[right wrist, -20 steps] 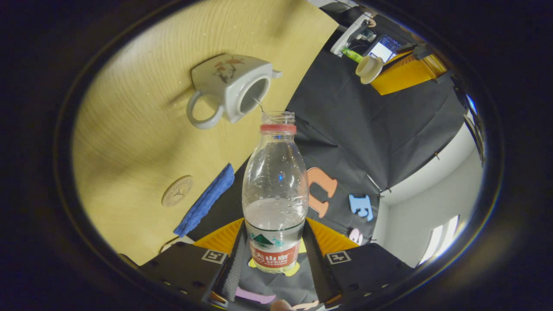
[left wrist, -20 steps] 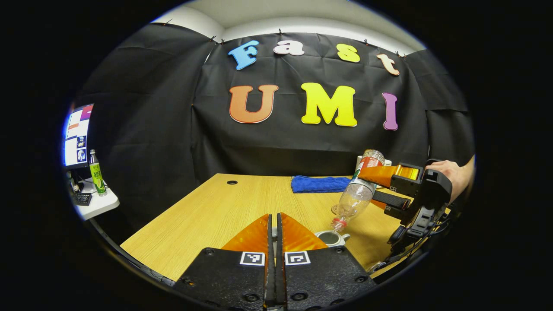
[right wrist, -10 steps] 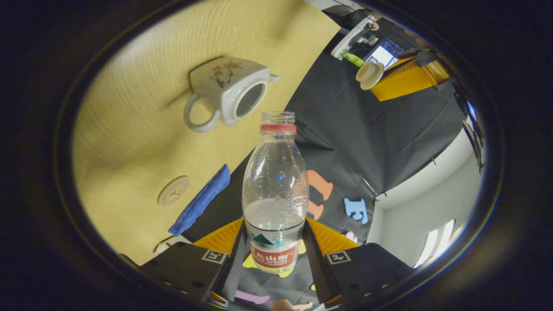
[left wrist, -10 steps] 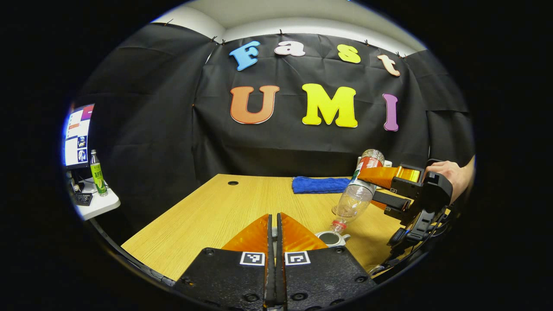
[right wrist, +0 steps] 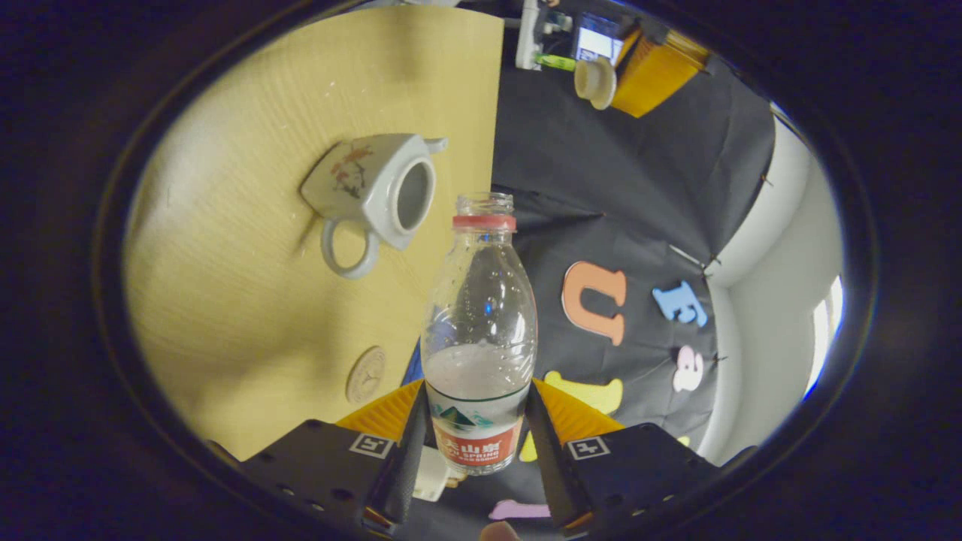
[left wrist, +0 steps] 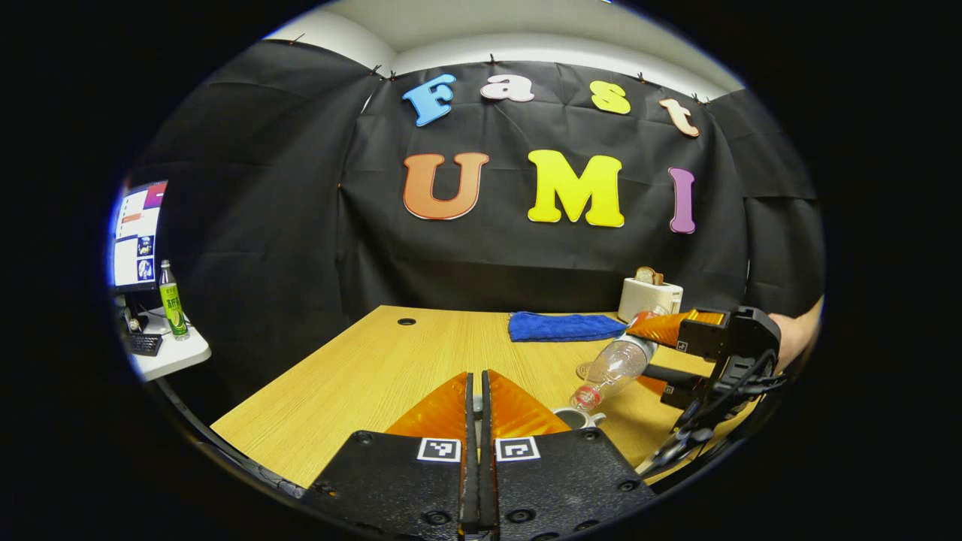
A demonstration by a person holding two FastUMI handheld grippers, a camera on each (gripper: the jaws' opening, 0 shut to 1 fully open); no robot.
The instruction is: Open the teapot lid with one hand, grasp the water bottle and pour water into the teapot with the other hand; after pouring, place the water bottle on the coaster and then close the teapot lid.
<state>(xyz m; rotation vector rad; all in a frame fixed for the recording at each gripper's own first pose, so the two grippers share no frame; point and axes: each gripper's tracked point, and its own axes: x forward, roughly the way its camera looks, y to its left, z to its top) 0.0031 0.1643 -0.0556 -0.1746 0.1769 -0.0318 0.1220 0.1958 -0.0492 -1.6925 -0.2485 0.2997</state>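
Note:
My right gripper (right wrist: pixel 477 392) is shut on the lower body of a clear water bottle (right wrist: pixel 481 330) with a red neck ring, no cap and a little water. The bottle (left wrist: pixel 618 364) slants mouth-down toward the open white teapot (left wrist: pixel 577 417), its mouth just above the pot's right side. In the right gripper view the teapot (right wrist: pixel 372 188) stands lidless on the wooden table (right wrist: pixel 248 300), to the left of the bottle mouth. My left gripper (left wrist: pixel 475 379) is shut, and the right gripper view shows the white lid (right wrist: pixel 595 81) held at its tip, up in the air. A round coaster (right wrist: pixel 366 373) lies near the right gripper.
A blue cloth (left wrist: pixel 564 326) and a white toaster (left wrist: pixel 650 294) sit at the table's far right. A side table at left carries a monitor (left wrist: pixel 137 237) and a green bottle (left wrist: pixel 172 300). A hand (left wrist: pixel 797 334) holds the right gripper.
The bottle has swung from steeply tipped toward level and sunk lower. The thin stream into the teapot has stopped. My left gripper has stayed put with the lid.

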